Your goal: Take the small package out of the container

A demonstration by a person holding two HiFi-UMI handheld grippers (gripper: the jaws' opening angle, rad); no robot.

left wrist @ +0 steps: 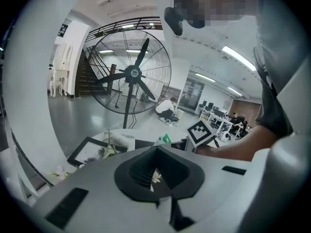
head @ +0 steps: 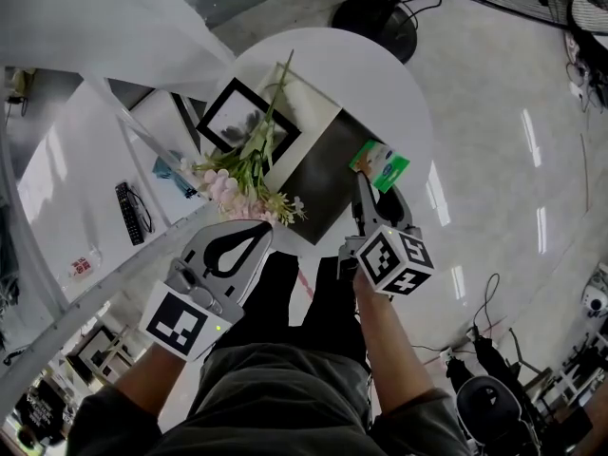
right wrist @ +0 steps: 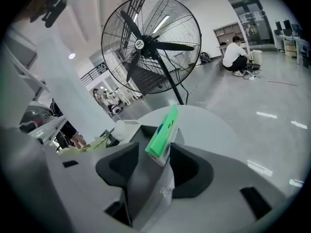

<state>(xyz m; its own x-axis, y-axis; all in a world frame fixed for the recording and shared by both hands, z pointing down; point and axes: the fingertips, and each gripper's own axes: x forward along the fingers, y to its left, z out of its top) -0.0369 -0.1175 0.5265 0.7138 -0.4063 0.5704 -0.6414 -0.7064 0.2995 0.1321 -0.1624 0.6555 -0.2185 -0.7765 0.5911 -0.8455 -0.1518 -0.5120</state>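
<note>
Green package (right wrist: 163, 130) stands on edge between the right gripper (right wrist: 154, 150) jaws, out at their tips. Jaws are spread wide, with a gap on the package's left side, so nothing is clamped. From the head view the package (head: 383, 166) sits just ahead of the right gripper (head: 376, 188), at the right edge of the dark container (head: 318, 174) on the round white table (head: 380, 84). Left gripper (head: 260, 230) has its jaws together and empty, with flowers (head: 242, 183) just ahead of its tips.
</note>
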